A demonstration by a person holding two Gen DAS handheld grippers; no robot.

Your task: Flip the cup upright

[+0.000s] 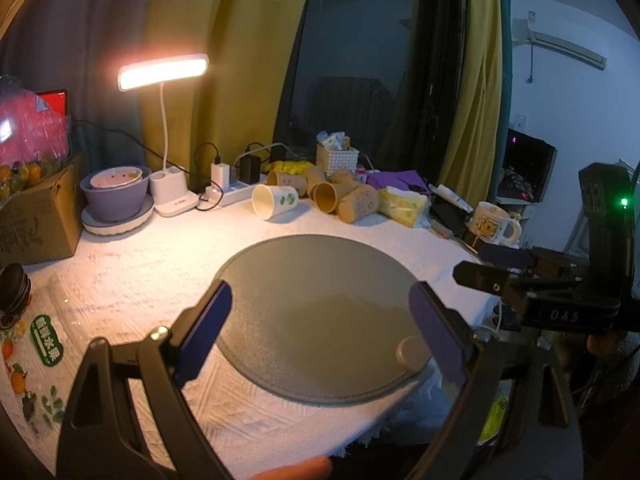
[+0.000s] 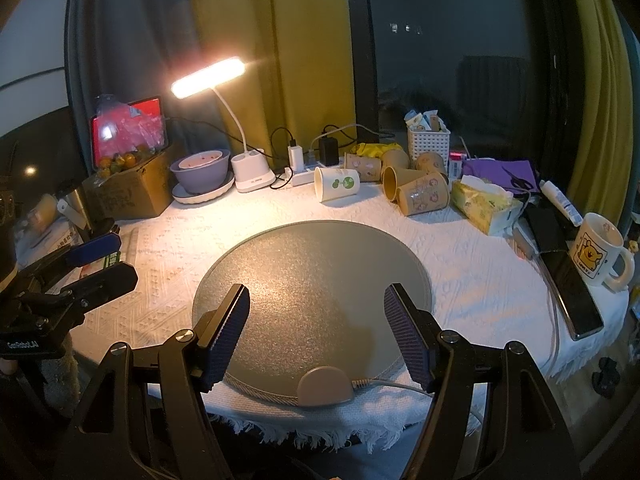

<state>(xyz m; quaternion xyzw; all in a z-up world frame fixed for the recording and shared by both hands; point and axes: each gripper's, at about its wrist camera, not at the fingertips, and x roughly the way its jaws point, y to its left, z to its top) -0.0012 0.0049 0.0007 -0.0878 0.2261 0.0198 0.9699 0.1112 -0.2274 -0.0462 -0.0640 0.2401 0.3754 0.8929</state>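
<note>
Centrally, a round grey mat (image 2: 312, 280) lies on the white tablecloth (image 2: 460, 264), with the left gripper (image 1: 320, 320) and right gripper (image 2: 316, 328) both spread wide above its near edge, each holding nothing. Beyond the mat's far rim, well apart from both grippers, the white paper cup (image 2: 336, 184) lies on its side, mouth facing left, beside several brown paper cups (image 2: 420, 192).
</note>
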